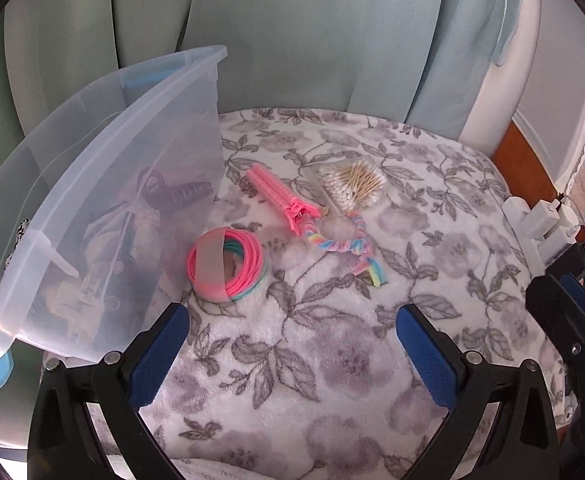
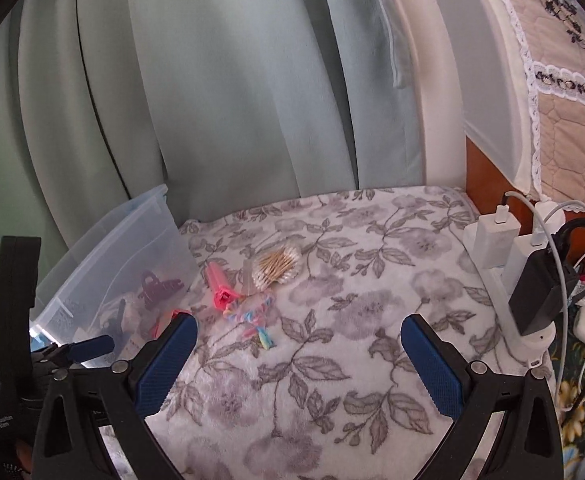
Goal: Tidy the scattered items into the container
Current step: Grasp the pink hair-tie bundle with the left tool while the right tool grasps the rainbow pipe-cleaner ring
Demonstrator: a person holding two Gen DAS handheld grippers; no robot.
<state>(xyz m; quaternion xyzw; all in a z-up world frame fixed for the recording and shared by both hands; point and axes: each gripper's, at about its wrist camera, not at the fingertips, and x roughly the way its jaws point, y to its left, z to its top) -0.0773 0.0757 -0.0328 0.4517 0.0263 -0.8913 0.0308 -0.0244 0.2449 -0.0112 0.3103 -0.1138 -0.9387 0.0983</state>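
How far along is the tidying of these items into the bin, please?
Partly done. The bin already holds a dark claw clip and other things, hard to make out. Nothing is in hand: the left tool and right tool are both open and empty. Left on the blanket: hair ties, pink clip, cotton swabs and rainbow braid.

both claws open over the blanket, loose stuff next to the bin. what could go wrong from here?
1. The cotton swabs lie in a loose bundle; a pinch may scatter them.
2. The hair ties sit close against the clear bin; the left claw could bump its wall.
3. The plush blanket may snag a fingertip.
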